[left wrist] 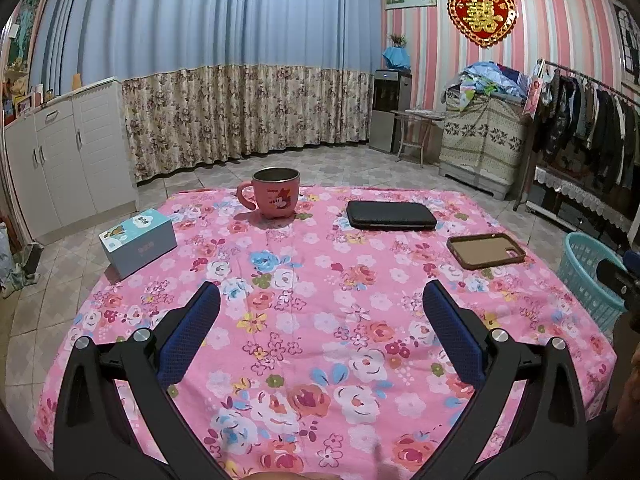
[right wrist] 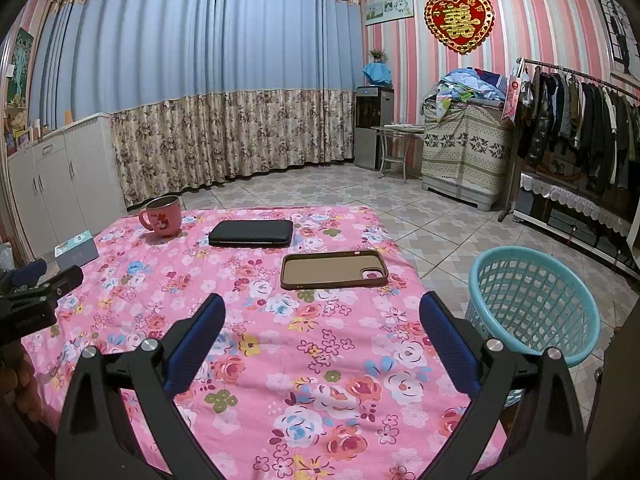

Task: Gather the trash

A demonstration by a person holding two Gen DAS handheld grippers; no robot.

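Observation:
A table with a pink floral cloth (left wrist: 320, 320) (right wrist: 280, 360) carries a pink mug (left wrist: 276, 194) (right wrist: 162, 220), a black case (left wrist: 390, 215) (right wrist: 251, 233), a brown phone case (left wrist: 485, 251) (right wrist: 334, 269) and a light blue box (left wrist: 138, 242) (right wrist: 76, 249). A turquoise basket (right wrist: 532, 304) (left wrist: 592, 276) stands on the floor right of the table. My left gripper (left wrist: 320, 296) is open and empty above the cloth. My right gripper (right wrist: 322, 306) is open and empty, just before the phone case. No loose trash shows on the cloth.
White cabinets (left wrist: 64, 156) stand at the left, floral curtains (left wrist: 248, 116) behind. A covered cabinet (right wrist: 464, 156) and a clothes rack (right wrist: 580, 128) stand at the right. The left gripper's body (right wrist: 36, 300) shows at the right view's left edge.

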